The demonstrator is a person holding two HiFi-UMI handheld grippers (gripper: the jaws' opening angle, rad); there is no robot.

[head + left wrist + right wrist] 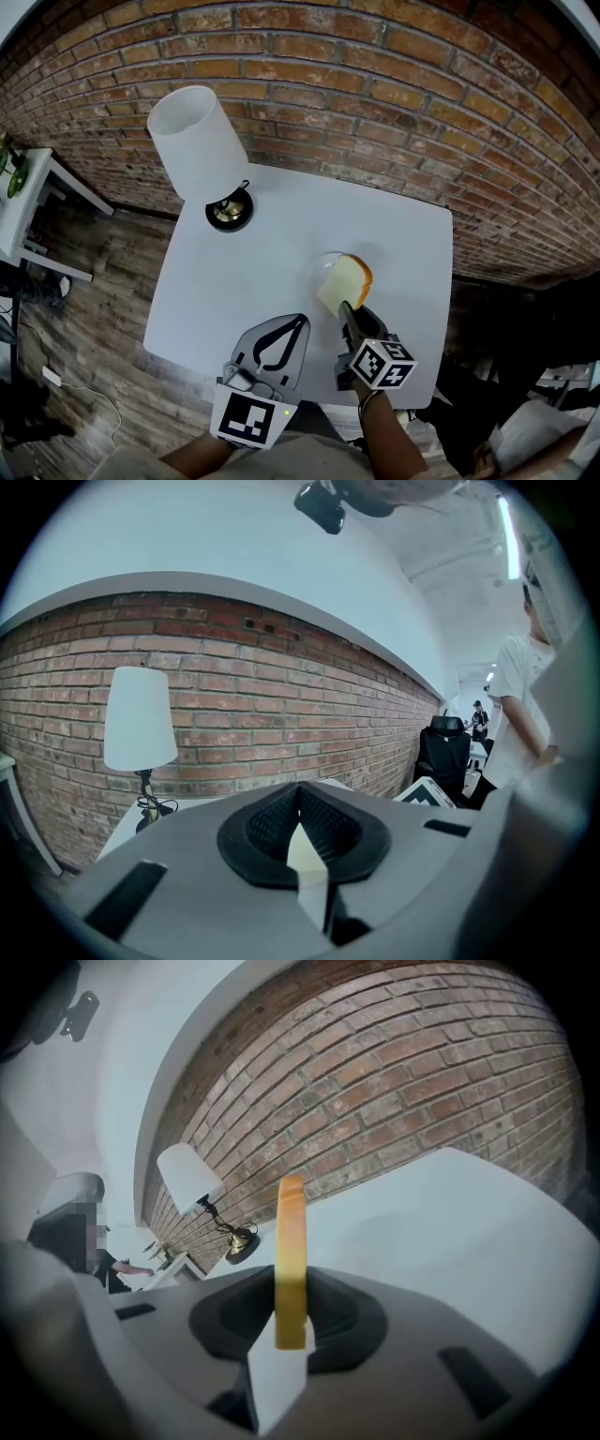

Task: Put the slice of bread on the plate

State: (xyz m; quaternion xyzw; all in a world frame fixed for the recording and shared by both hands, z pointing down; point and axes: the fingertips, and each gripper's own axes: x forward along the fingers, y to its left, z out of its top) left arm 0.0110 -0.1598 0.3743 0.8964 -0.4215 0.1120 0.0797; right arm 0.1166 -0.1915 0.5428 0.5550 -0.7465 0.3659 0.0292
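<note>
A slice of bread (344,279) with a tan crust hangs over the right middle of the white table (244,272), and my right gripper (347,307) is shut on its near edge. In the right gripper view the slice of bread (291,1241) stands edge-on between the jaws of the right gripper (291,1314). A faint, pale round plate (320,264) shows just under and left of the slice; whether the bread touches it I cannot tell. My left gripper (300,322) rests over the table's near edge, shut and empty. In its own view the left gripper (301,794) has its pads meeting at the tips.
A lamp with a white shade (195,141) and a dark round base (230,211) stands at the table's far left corner, its cord beside it. A brick wall (375,84) runs behind the table. A white side table (28,202) stands at the left, over wooden floor.
</note>
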